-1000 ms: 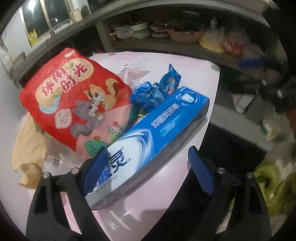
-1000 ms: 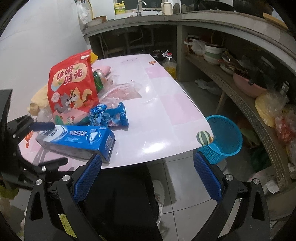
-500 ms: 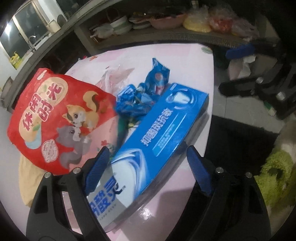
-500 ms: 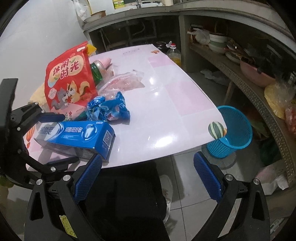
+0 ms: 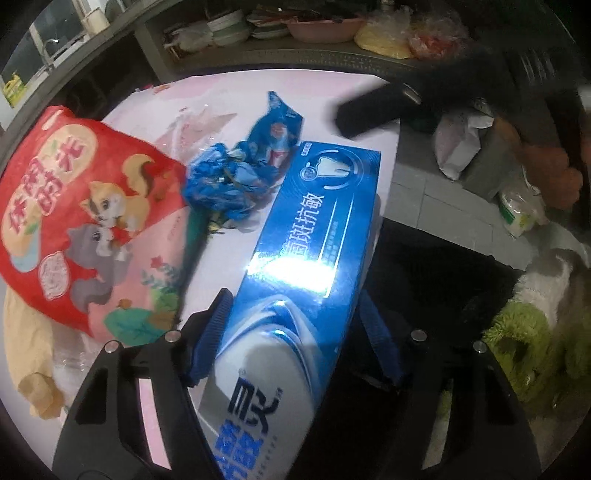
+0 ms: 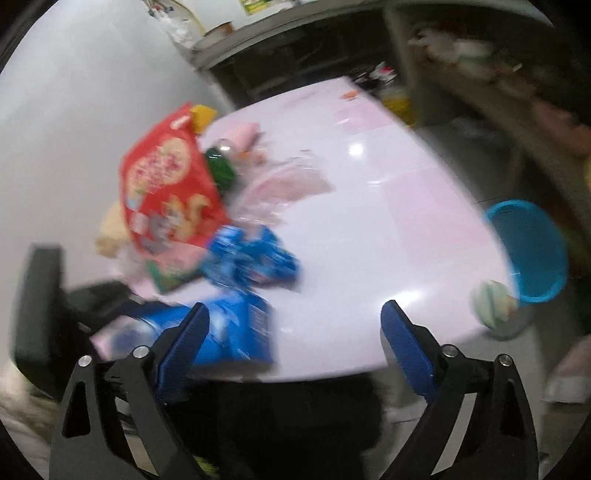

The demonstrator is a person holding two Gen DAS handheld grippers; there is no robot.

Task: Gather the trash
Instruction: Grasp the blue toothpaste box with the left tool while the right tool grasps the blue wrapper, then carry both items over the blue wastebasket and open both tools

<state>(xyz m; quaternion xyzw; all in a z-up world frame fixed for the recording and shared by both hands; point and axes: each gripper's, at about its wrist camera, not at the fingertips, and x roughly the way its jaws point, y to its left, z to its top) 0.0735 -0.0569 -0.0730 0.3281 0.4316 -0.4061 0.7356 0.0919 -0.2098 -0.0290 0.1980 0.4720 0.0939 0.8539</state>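
snack bag (image 5: pixel 85 221) and wrappers (image 5: pixel 236 181) crowd table's left (image 6: pixel 369 229) — right half bare

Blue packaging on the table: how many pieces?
2. The toothpaste box lies at the near table edge, its near end between the left gripper fingers. The crumpled blue wrapper sits just beyond it, beside the red snack bag. More may be hidden under the bag.

Pink table (image 6: pixel 406 206) against white wall (image 6: pixel 74 122); shelf with stacked bowls (image 5: pixel 227 27); green fluffy slippers (image 5: pixel 532 354) on floor.
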